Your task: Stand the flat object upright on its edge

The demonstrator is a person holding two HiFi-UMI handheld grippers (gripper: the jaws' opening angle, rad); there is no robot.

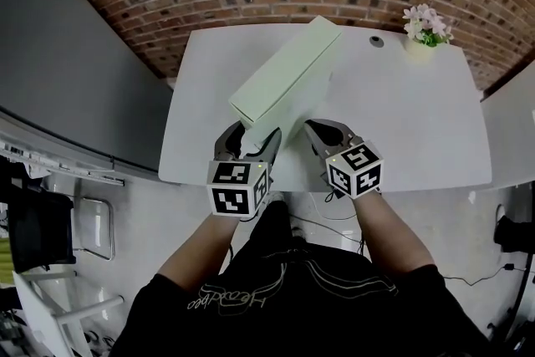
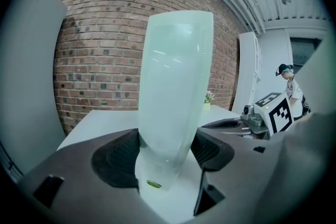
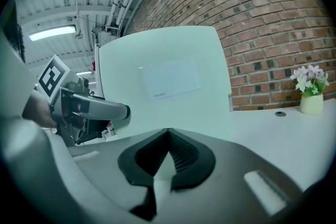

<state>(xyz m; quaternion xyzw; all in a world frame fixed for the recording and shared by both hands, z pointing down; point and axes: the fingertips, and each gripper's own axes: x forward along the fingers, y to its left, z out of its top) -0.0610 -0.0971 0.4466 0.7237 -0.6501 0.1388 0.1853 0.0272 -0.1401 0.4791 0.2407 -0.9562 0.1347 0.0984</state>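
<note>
free tabletop [image 1: 418,130] right of box [image 1: 288,75], flower pot [image 1: 424,36] far corner

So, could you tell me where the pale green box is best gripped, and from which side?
Probably at its near end, coming from the person's side of the table. The pale green box stands on its long edge, so only its thin width fits between jaws, one pad on each broad face. The left hand-held gripper is clamped there.
</note>
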